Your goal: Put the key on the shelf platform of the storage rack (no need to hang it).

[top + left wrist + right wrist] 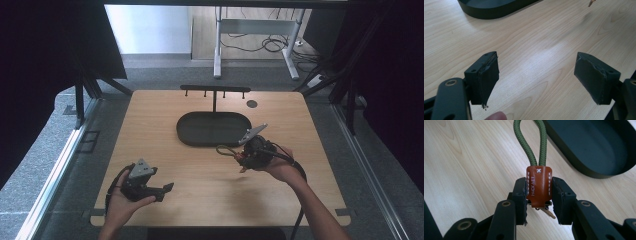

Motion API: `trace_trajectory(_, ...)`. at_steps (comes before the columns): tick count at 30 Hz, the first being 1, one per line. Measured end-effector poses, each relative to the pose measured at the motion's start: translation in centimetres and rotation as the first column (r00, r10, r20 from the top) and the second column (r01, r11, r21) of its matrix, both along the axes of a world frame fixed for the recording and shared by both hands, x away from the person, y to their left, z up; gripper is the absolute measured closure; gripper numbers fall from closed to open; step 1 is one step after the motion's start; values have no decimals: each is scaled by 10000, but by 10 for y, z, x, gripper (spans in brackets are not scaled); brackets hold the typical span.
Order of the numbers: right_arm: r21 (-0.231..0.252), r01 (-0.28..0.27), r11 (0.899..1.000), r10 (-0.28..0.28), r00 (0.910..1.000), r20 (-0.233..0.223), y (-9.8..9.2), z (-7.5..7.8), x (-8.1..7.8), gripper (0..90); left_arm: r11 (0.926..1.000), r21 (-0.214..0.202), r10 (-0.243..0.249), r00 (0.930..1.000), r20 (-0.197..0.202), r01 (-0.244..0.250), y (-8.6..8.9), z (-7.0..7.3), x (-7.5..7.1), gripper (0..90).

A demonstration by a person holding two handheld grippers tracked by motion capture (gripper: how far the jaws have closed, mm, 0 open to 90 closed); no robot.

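Two grippers here: right gripper (539,195) is clamped on a brown leather tab (538,185) with green cord loop (530,142), beside the black tray (214,128) mid-table (200,190); left gripper (536,77), near the front-left corner, is spread wide, holding nothing.

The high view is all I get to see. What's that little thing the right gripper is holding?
Observer: A keychain strap: a brown leather tab stitched in white, pinched between the right gripper fingers.
Operator: Is there rope on it?
Observer: Yes, a green braided cord loop sticks out of the tab, pointing away from the gripper.
Operator: Is the left gripper holding something too?
Observer: No. The left gripper is wide open, with bare wooden table between its fingers.
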State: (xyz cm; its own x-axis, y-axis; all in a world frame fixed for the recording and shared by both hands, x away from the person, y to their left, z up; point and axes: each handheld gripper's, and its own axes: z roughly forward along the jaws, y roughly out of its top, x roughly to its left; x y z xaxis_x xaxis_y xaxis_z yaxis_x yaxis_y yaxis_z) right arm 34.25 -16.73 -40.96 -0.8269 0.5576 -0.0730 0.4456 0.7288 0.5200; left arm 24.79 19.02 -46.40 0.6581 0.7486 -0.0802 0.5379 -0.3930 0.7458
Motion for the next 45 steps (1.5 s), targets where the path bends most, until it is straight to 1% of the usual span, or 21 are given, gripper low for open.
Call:
trace_trajectory(9, -45, -101, 9999, 100, 9999, -96, 7, 1, 6, 664, 10000, -33, 30, 10000, 14, -30, 1, 0, 0, 203)
trace_trajectory(14, -41, -120, 9999, 120, 9999, 26, 10, 7, 10, 664, 10000, -54, 31, 10000, 6, -31, 0, 0, 0, 203)
trace_trajectory(24, -162, -198, 9997, 200, 9998, 82, 19, 13, 19, 664, 10000, -15, 19, 10000, -2, -19, 0, 0, 0, 203)
trace_trajectory(29, -119, -240, 9996, 241, 9997, 89, 24, 17, 23, 664, 10000, -30, 46, 10000, -4, -46, 1, 0, 0, 203)
trace_trajectory(35, -79, -293, 9995, 293, 9996, -10, 28, 12, 26, 664, 10000, -26, 20, 10000, -1, -20, 1, 0, 0, 203)
trace_trajectory(45, 3, -166, 9999, 166, 9999, 23, 29, 13, 32, 664, 10000, -19, 18, 10000, 0, -18, 1, 0, 0, 203)
